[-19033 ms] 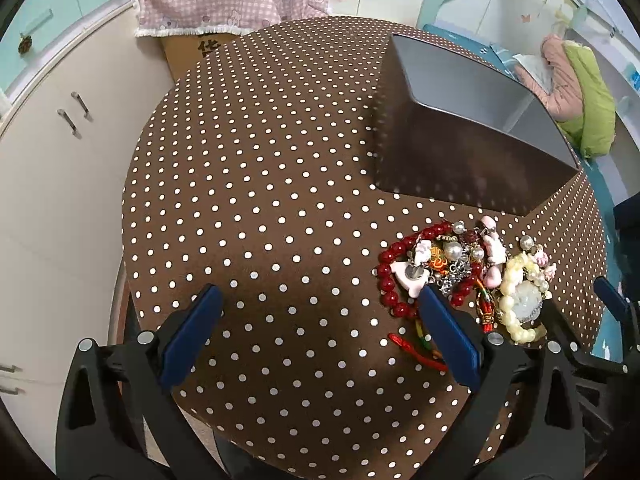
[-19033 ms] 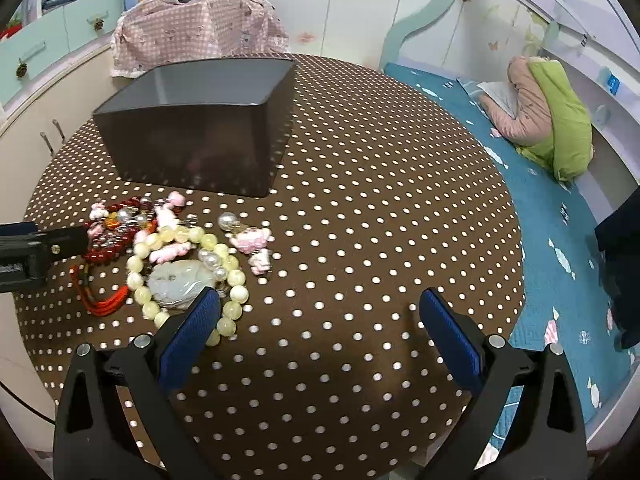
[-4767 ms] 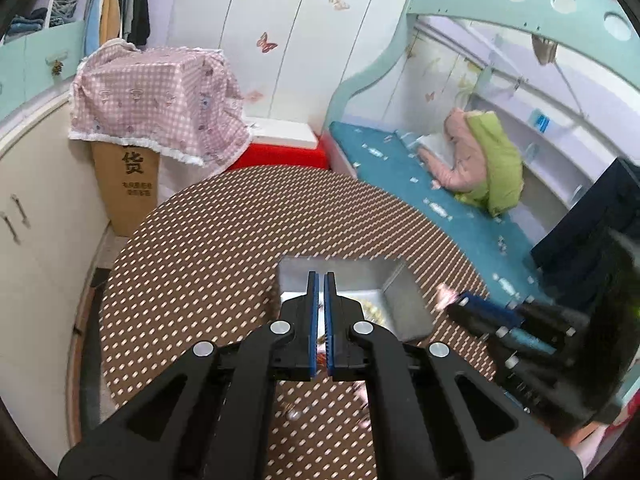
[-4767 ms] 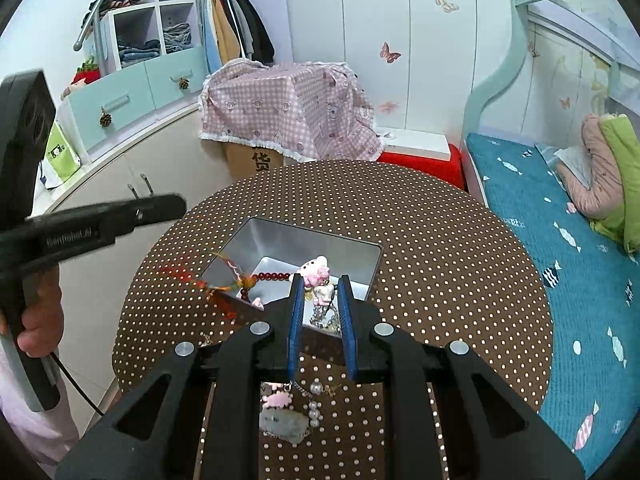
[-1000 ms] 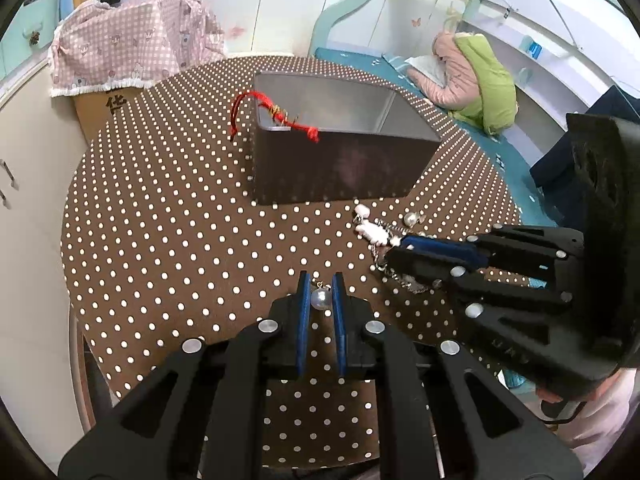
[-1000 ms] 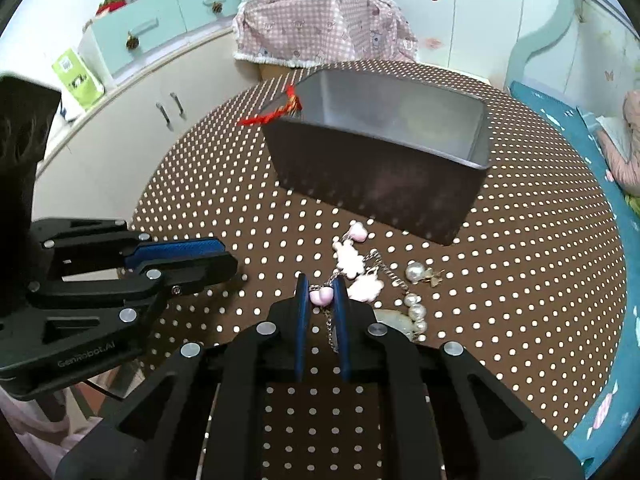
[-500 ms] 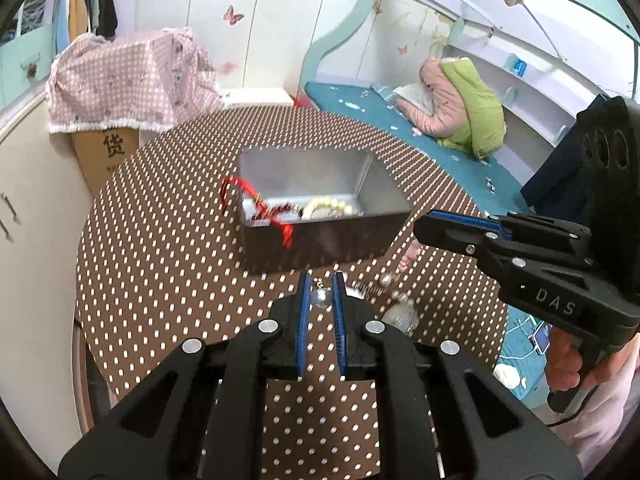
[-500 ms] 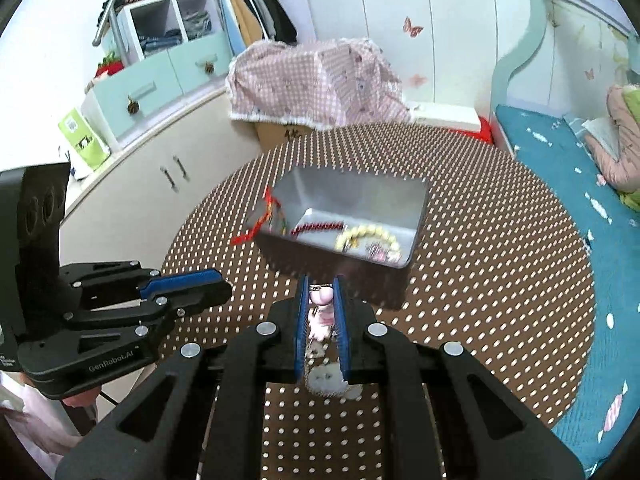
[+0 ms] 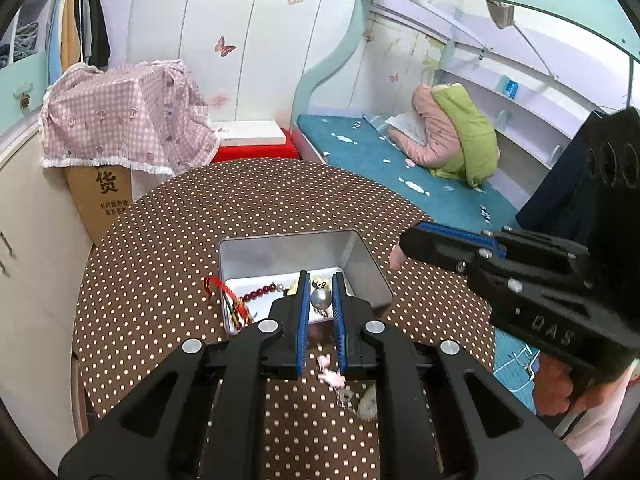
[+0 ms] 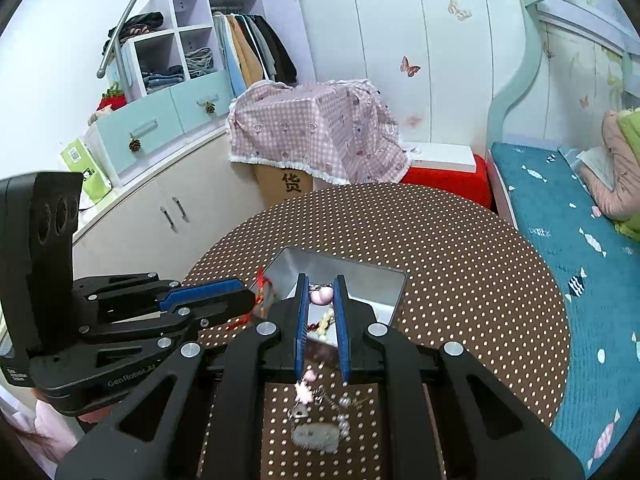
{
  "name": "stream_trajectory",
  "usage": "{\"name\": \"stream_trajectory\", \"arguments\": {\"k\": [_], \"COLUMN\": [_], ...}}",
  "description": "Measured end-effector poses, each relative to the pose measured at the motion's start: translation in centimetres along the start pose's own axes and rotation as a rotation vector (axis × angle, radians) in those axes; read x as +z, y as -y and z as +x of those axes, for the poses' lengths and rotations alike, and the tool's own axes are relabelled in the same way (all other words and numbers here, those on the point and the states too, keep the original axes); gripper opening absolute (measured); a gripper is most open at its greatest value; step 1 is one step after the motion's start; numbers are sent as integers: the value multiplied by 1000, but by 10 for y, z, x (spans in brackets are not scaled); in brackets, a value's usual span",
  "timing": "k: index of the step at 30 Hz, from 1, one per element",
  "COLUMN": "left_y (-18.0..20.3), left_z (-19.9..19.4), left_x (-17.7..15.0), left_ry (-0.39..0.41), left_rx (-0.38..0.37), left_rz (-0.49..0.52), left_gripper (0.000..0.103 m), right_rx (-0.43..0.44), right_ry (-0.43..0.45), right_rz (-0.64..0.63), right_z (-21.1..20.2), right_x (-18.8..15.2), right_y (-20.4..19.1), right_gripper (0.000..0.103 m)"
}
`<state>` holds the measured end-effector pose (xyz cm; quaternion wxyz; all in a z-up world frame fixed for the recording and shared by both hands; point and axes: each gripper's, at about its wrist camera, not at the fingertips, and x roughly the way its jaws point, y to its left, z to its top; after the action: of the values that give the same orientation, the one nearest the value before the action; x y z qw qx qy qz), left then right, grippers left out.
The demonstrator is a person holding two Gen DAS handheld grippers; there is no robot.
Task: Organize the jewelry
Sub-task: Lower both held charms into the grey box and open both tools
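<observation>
Necklace: silver pearl bead (image 9: 321,298) and pink bead (image 10: 321,294) on one chain, pink charms (image 9: 331,376) and pale pendant (image 10: 315,437) dangling above the table's near edge.
Left gripper (image 9: 320,301): clenched on the silver pearl bead.
Right gripper (image 10: 321,301): clenched on the pink bead.
Tin (image 9: 368,264): open, mid-table, holding red beads (image 9: 259,293); red cord (image 9: 219,286) draped over its left rim.
Table (image 9: 168,240): round, brown polka-dot cloth; far half bare.
Room: bed right, cabinets left.
</observation>
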<state>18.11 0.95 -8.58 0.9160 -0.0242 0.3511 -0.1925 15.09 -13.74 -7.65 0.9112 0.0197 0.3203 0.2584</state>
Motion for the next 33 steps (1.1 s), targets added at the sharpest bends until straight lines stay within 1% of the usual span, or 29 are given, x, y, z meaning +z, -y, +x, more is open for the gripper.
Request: {"name": "stream_trajectory", "arguments": {"k": [5,9,13,14,17,24,32,33], "left_y": [-2,-6,-10,-9,-10,-7,3,5], "left_z": [25,43,55,58,62,57,39,37], "left_x": [8,8,6,6,4,-3,-13,-14], "left_ry": [-40,-70,-88,-96,-110,-109,-96,-96], "left_rx": [-1,5,17,25,32,37,30,27], "left_rz": [-13,-17,-20,-13,-9,-4,7,11], "left_gripper": [11,11,12,12,12,12,12,14], "right_rx": [4,9,7,2,-7,-33,-62,-66], "right_ry": [-51,-86,-107,-108,-116,-111,-98,-96], "right_rz": [21,44,40,42,57,73,71,71], "right_z": [21,33,40,41,41,32,17,16], "right_x": [-4,-5,-8,-7,-8,-12,-19,-21], "right_y": [10,21,24,25,29,34,31,31], "right_gripper": [11,11,12,13,20,23,33,33]}}
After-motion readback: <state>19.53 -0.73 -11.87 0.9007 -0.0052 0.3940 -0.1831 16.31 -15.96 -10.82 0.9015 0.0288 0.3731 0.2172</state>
